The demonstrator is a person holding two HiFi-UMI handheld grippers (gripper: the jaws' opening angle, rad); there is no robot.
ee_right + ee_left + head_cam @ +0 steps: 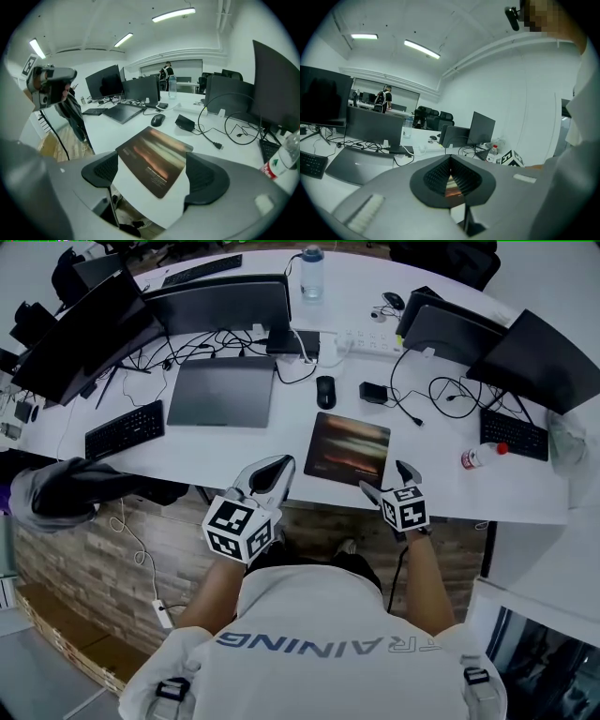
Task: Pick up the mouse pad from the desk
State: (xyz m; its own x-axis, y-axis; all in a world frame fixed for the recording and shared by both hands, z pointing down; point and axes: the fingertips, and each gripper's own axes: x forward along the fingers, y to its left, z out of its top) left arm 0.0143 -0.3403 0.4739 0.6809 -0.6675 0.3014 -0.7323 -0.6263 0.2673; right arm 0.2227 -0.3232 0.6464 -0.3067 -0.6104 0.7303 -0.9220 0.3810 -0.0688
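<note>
**Approach to the mouse pad.** The mouse pad (348,448) lies flat on the white tabletop (422,442), its near edge close to the tabletop's front edge. The right tool (389,481) hovers just off the pad's near right corner, jaws spread wide. In the right gripper view the pad's near corner shows between the two jaws, but neither pad touches it. The left tool (281,465) waits to the near left of the pad, clenched tip to tip on nothing.

We judge the step in hand to be the right tool's descent onto the pad's edge. The pad is thin and flat, so a straight pinch from above would probably find nothing to bite. We would come in low at the near corner, work one jaw under the lip while the other rests on top, and close only once the edge sits well inside. If the lip will not lift, drawing the pad toward the tabletop's front edge should expose it.

Count: one mouse pad, two tools. Beyond the pad lie one black mouse (325,390), one small black box (373,392) and one grey slab (222,392). There are also three keyboards (125,430) and two bottles (481,456).
</note>
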